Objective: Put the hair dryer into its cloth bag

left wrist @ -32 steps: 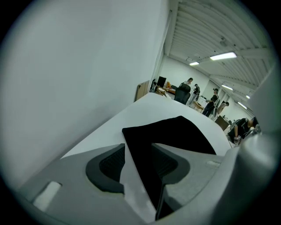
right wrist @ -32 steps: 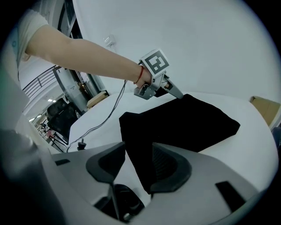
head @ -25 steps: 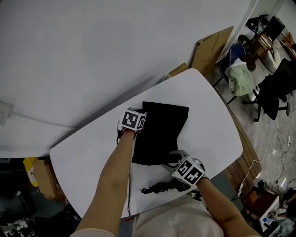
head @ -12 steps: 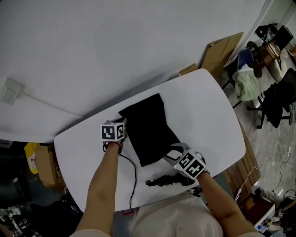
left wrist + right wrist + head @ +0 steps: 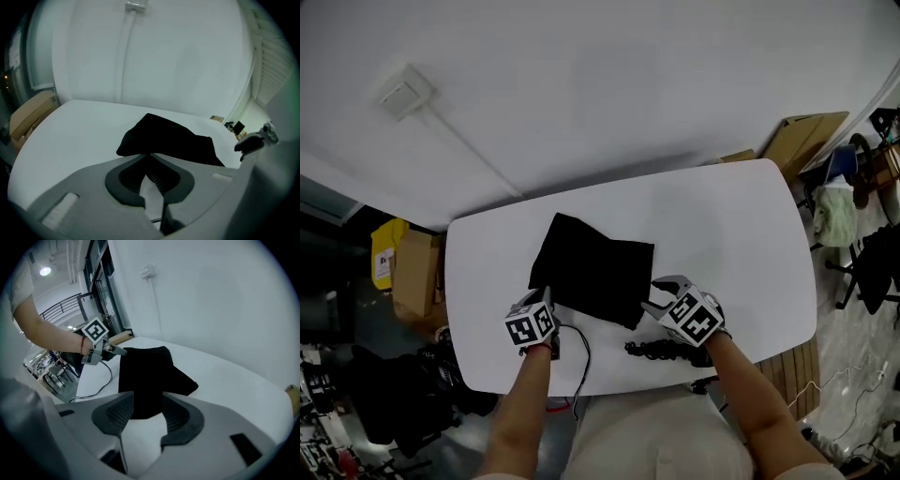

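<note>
Since a second ago the left tongs have come off the left edge of the cloth bag and drawn back toward the person. They now sit just off the bag's near-left corner, not touching it, with the jaws together and nothing between them. A thin cable trails from beside them to the near edge of the table; whose cable it is I cannot tell.

Between the two tongs the bag lies flat and limp, and nothing visibly holds its mouth open. The right tongs hover at the bag's near-right corner with the jaws apart. Dark cloth shows in the gap, but the pads do not seem to press on it.

Just behind the right tongs, on the person's side, lies a dark knobbly shape that I take for the hair dryer. It rests bare on the table, wholly outside the bag.

By my reading nothing of the task proper is done yet: the bag is still to be opened, and the dryer picked up and slid inside.
</note>
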